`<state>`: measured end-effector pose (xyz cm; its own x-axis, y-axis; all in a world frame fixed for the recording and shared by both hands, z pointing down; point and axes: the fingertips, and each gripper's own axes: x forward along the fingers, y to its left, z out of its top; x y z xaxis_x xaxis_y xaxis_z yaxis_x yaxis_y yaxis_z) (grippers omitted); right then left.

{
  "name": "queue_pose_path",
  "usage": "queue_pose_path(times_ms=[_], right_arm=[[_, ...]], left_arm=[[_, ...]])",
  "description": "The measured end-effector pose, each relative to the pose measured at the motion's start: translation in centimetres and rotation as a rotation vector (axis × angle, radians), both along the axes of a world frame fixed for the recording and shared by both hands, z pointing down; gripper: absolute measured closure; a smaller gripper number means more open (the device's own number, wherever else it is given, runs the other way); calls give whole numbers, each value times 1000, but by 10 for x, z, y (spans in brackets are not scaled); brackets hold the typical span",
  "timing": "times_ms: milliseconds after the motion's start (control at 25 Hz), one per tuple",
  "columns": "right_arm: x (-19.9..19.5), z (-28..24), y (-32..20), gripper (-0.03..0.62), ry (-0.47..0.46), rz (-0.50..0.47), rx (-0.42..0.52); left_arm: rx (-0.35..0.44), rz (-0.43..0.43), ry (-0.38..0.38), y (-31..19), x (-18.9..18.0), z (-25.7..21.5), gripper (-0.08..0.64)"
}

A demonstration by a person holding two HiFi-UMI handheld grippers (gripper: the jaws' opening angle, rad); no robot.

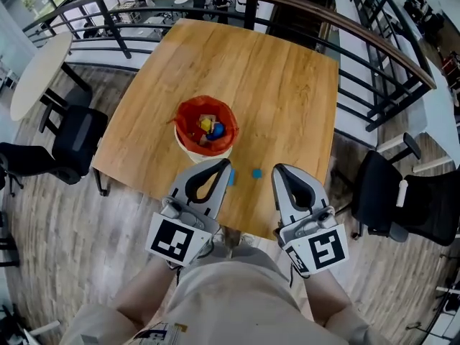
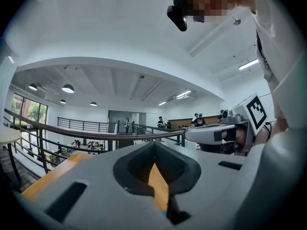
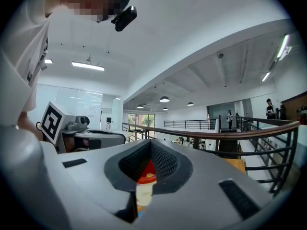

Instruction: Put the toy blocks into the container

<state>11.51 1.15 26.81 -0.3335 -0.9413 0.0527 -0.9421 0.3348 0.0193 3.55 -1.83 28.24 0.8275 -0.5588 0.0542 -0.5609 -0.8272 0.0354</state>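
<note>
Wooden and square, the table (image 1: pixel 273 85) carries a pale container (image 1: pixel 208 152) near its middle. The container stands upright with its mouth facing up and a red liner (image 1: pixel 188 117) folded over its rim. Inside lies a jumble of toy blocks, among them a yellow block (image 1: pixel 206 126) touching a blue block (image 1: pixel 218 129); they are too small to tell which way each points. A small blue square block (image 1: pixel 256 173) lies flat on the table between the container and the near edge, with no clear long axis. A second blue piece (image 1: pixel 231 178) shows just beside the tip of the left tool (image 1: pixel 228 162), partly hidden by it. Both tools point level across the table toward the container, side by side and apart. The left tool has its jaws together at the tips and grips nothing. The right tool (image 1: pixel 276 168) is likewise fully closed and empty, and the container's red and cream show through the slot behind its tips. A dark railing (image 1: pixel 374 42) curves round the far side of the table.
</note>
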Motion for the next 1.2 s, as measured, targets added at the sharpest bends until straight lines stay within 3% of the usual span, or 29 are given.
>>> queue_pose_path(times_ms=[200,680,800,960,1200], right_arm=[[18,35,-24,571,53,48,-80],[27,139,-55,561,51,104,-304],[29,172,-60,505,59,110,-359],[33,223,-64,484,84,130,-457],[36,278,-62,459,50,156,-586]], left_arm=[[41,13,0,-23,17,21,548],[-95,63,-95,-40,42,103,548],[-86,71,-110,-43,45,123,548],[-116,78,-147,-46,44,152,548],[-169,79,-172,-51,44,183,548]])
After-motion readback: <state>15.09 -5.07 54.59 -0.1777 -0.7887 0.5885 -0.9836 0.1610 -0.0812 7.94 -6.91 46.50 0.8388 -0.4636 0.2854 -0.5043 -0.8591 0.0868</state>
